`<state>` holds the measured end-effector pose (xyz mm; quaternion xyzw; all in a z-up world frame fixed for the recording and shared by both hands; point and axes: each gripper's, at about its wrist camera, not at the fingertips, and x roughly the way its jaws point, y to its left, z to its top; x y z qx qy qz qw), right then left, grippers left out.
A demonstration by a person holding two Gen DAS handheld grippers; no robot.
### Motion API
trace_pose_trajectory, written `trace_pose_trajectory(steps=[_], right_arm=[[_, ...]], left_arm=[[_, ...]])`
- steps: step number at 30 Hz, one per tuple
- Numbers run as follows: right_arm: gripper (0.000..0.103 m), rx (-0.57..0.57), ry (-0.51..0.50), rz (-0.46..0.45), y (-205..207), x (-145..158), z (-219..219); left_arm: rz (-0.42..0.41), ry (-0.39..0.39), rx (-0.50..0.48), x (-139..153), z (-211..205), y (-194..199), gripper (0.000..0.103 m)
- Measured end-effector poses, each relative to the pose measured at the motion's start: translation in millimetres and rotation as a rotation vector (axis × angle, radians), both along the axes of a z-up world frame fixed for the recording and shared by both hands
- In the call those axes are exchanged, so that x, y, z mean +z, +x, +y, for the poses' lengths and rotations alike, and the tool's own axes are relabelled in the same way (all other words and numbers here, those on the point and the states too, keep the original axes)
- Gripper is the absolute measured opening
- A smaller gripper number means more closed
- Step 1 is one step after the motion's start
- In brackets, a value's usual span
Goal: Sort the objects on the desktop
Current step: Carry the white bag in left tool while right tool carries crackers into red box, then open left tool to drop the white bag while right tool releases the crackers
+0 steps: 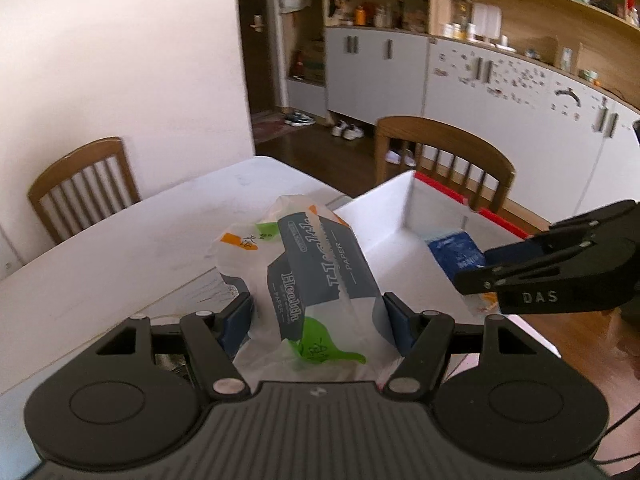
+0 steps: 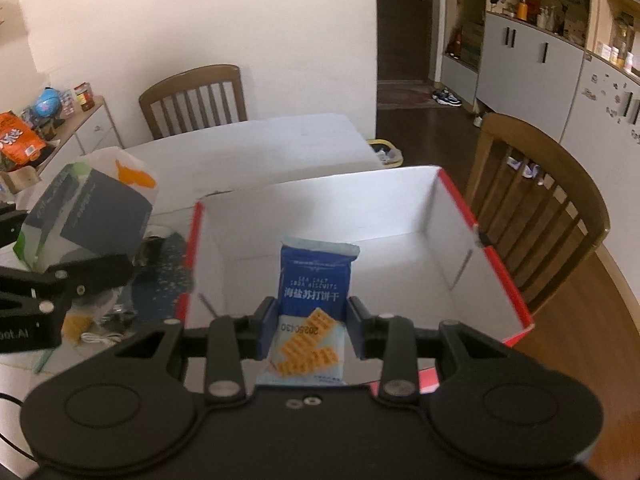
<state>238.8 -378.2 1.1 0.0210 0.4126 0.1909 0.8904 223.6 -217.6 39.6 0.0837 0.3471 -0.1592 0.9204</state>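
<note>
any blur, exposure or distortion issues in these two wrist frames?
Left wrist: the tissue pack in the left claw is sharp; the shelves bow from fisheye. Right wrist: dimmer and softer; the biscuit packet in the right claw is readable; dark vignette in the corners.

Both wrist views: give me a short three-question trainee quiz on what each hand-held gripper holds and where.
1. True or false: the left hand-held gripper is shut on the tissue pack.
2. Which item does the right hand-held gripper hold? A) a cable B) the biscuit packet C) a jar
3. Fill in: the biscuit packet is held over the open white ____ with red edges.

Key: 1 true; 2 B; 3 box.
</note>
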Motion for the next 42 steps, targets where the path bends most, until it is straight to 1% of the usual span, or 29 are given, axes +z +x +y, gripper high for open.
trace_pose_trajectory(steps=[5, 8, 11, 14, 19, 22, 26, 30, 33, 37, 42], right_arm=[[0.036, -0.022, -0.01, 0.009, 11.3, -6.5, -14.9], [0.036, -0.027, -0.021, 0.008, 18.7, -10.2, -19.8], [0.036, -0.03, -0.036, 0.012, 27.2, -16.1, -23.1], [0.036, -0.044, -0.051, 0.013, 36.7, -22.8, -26.5], [0.036, -0.052, -0.06, 0.032, 51.3, -35.8, -30.7], [0.036, -0.048, -0.073, 0.052, 60.6, -46.4, -30.5], [0.036, -0.018, -0.09, 0.078, 75.4, -63.3, -27.9], [0.036, -0.013, -0.116, 0.12, 87.4, -83.4, -25.1], [0.036, -0.009, -0.116, 0.152, 93.9, -95.5, -25.0], [0.036, 0.008, -0.13, 0.182, 99.7, -105.0, -23.6], [0.037, 0.025, -0.149, 0.207, 102.9, -110.6, -21.0]], left_arm=[[0.045, 0.0, -0.069, -7.6, -22.2, 17.1, 0.069], [0.089, 0.003, -0.105, -14.7, -33.1, 31.8, 0.069], [0.144, 0.014, -0.127, -26.2, -42.2, 45.9, 0.07], [0.181, 0.027, -0.139, -37.7, -50.4, 55.1, 0.07], [0.201, 0.075, -0.166, -50.6, -64.3, 68.1, 0.07], [0.22, 0.104, -0.204, -59.0, -73.3, 78.1, 0.07], [0.254, 0.188, -0.259, -76.1, -91.5, 90.5, 0.07], [0.299, 0.221, -0.266, -95.1, -100.2, 100.2, 0.07], [0.345, 0.216, -0.267, -104.2, -102.6, 109.1, 0.07], [0.391, 0.217, -0.265, -113.2, -106.5, 118.1, 0.07], [0.421, 0.211, -0.246, -122.8, -109.2, 126.5, 0.07]])
